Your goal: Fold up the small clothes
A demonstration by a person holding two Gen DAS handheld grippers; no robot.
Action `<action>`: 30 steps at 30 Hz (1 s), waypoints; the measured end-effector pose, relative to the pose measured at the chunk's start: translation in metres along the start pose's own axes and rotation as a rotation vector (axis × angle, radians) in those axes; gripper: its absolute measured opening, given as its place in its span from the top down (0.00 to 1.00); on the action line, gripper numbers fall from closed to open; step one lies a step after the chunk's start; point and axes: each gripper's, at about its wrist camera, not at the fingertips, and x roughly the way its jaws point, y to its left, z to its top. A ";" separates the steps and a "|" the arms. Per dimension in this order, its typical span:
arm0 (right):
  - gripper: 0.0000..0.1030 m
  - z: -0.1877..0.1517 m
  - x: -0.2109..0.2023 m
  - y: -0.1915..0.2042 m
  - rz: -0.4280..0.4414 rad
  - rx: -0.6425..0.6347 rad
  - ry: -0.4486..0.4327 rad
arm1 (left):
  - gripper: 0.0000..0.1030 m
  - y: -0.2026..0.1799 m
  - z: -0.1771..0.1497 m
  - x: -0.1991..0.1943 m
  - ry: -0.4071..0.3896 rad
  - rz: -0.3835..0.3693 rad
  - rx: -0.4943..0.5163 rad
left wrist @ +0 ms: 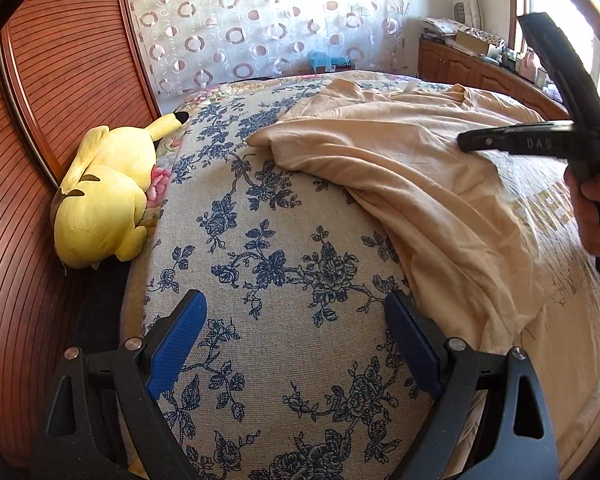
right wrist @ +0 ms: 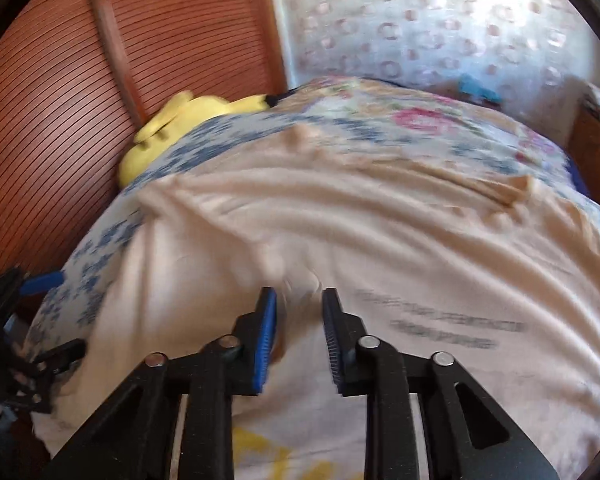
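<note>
We see a bed (left wrist: 260, 208) with a blue floral cover. A beige shirt (left wrist: 420, 168) lies rumpled on its right part. A yellow plush toy (left wrist: 104, 196) rests at the bed's left edge, against the wooden wall.

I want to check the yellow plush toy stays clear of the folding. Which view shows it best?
The left wrist view: the yellow plush toy lies sharp and whole against the wooden headboard, apart from the beige shirt. The right wrist view shows only a blurred part of it beyond the bedspread's edge.
</note>
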 end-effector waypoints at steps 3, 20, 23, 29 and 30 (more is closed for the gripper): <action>0.81 -0.002 -0.009 -0.018 -0.006 0.043 -0.008 | 0.11 0.001 0.000 0.000 0.001 0.000 -0.001; 0.73 -0.081 -0.124 -0.067 -0.051 0.035 -0.122 | 0.11 -0.051 0.040 -0.041 -0.130 -0.068 0.062; 0.64 -0.097 -0.143 -0.079 -0.085 0.050 -0.130 | 0.11 -0.076 0.052 -0.048 -0.150 -0.122 0.099; 0.61 -0.123 -0.174 -0.118 -0.186 0.125 -0.140 | 0.11 -0.123 0.063 -0.032 -0.128 -0.222 0.171; 0.61 -0.128 -0.180 -0.127 -0.197 0.146 -0.143 | 0.11 -0.129 0.064 -0.027 -0.115 -0.228 0.179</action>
